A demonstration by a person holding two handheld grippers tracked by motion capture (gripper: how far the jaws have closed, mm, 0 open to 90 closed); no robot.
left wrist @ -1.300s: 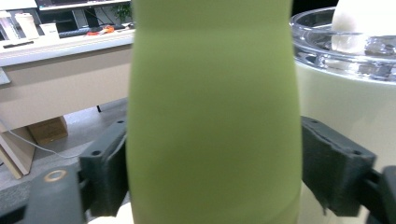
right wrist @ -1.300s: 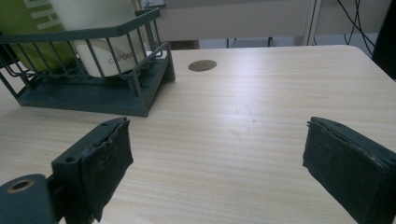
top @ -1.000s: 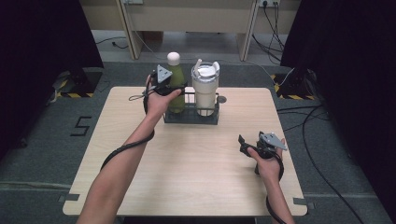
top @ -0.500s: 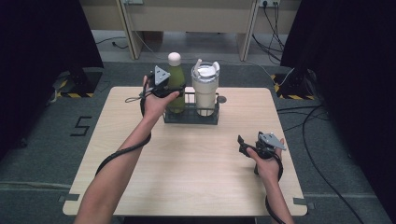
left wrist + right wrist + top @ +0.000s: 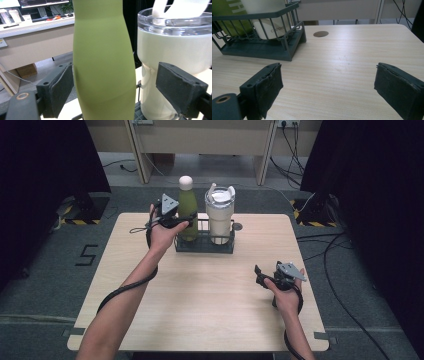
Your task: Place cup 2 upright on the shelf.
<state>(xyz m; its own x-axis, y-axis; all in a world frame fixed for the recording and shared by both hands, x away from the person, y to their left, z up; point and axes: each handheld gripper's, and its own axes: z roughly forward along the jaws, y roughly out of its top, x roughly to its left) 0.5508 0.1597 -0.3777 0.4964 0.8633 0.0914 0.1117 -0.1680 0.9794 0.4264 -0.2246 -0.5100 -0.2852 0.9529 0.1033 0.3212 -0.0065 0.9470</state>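
While the green bottle (image 5: 102,62) stands in the wire rack (image 5: 204,243) beside the white cup (image 5: 220,215), the left gripper (image 5: 115,87) is spread wide around its smooth, hard, likely slippery middle, a good spot to squeeze, and the right gripper (image 5: 329,87) waits spread over the table (image 5: 200,300).

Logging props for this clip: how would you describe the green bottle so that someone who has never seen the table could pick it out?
At the far edge of the table stands a dark wire rack holding two containers. The bottle is the left one, with the left claw open around its body. Unlike the squat cream tumbler with a clear lid beside it, it is slim, matte olive green and capped in white.
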